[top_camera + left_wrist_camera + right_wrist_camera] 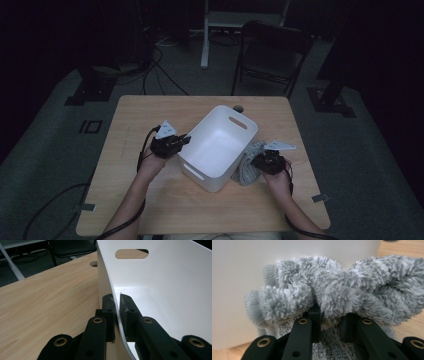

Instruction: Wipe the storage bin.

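A white plastic bin (pixel 220 145) with handle slots sits empty in the middle of the wooden table (pixel 150 200). My left gripper (pixel 176 141) is shut on the bin's left wall; in the left gripper view the thin white wall (pixel 110 285) runs between the two pads (pixel 108 307). A fluffy grey towel (pixel 248 162) lies bunched against the bin's right side. My right gripper (pixel 262 162) is shut on a fold of that towel (pixel 337 295), with the pile bulging over the fingertips (pixel 314 315) and the bin's outer wall (pixel 237 277) just behind.
A round hole (pixel 238 108) is in the table's far edge behind the bin. A black chair (pixel 272 55) and a white stand (pixel 205 35) are on the floor beyond the table, with cables (pixel 160 75) trailing there.
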A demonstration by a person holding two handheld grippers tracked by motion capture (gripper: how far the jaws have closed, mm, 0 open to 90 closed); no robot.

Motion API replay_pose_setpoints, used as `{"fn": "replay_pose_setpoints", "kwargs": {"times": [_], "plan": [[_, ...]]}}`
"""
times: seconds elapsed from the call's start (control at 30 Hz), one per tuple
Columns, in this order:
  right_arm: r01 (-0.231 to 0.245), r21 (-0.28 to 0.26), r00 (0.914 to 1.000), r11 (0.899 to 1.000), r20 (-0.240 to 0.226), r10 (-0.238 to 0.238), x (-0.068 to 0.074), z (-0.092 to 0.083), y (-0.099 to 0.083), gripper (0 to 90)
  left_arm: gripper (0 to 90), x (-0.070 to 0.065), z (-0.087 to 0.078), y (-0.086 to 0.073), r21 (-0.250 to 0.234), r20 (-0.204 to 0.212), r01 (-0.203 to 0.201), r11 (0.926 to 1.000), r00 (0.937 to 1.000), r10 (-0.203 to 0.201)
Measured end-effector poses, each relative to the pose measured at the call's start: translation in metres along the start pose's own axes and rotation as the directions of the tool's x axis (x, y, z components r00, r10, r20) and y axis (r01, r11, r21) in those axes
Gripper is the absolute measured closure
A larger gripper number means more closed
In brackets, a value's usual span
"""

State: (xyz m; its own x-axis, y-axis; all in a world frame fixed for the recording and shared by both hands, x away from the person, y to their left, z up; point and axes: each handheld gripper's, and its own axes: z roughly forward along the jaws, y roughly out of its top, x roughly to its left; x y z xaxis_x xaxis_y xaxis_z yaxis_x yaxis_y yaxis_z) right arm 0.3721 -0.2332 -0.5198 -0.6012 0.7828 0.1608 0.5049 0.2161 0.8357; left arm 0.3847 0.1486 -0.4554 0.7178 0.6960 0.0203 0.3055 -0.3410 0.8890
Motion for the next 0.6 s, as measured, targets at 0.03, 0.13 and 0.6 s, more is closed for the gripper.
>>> {"fn": "replay_pose_setpoints", "kwargs": {"times": [0.03,0.13,0.6], "plan": [[0.000,0.007,1.0000,1.000,0.005,0.000,-0.001,0.003,-0.001,75.1,83.1,0.000,0.000,0.000,-0.001,-0.001,0.004,1.0000,1.0000,-0.004],[-0.011,0.027,0.9999,1.000,0.010,0.011,-0.005,0.009,-0.005,74.6,83.1,-0.001,0.000,0.000,-0.001,-0.013,0.012,0.9999,0.9998,-0.012],[0.025,-0.141,0.9895,0.990,-0.138,-0.044,0.022,-0.037,0.020,74.8,83.3,-0.004,0.001,0.000,-0.005,-0.039,0.032,0.9995,0.9987,-0.033]]}}
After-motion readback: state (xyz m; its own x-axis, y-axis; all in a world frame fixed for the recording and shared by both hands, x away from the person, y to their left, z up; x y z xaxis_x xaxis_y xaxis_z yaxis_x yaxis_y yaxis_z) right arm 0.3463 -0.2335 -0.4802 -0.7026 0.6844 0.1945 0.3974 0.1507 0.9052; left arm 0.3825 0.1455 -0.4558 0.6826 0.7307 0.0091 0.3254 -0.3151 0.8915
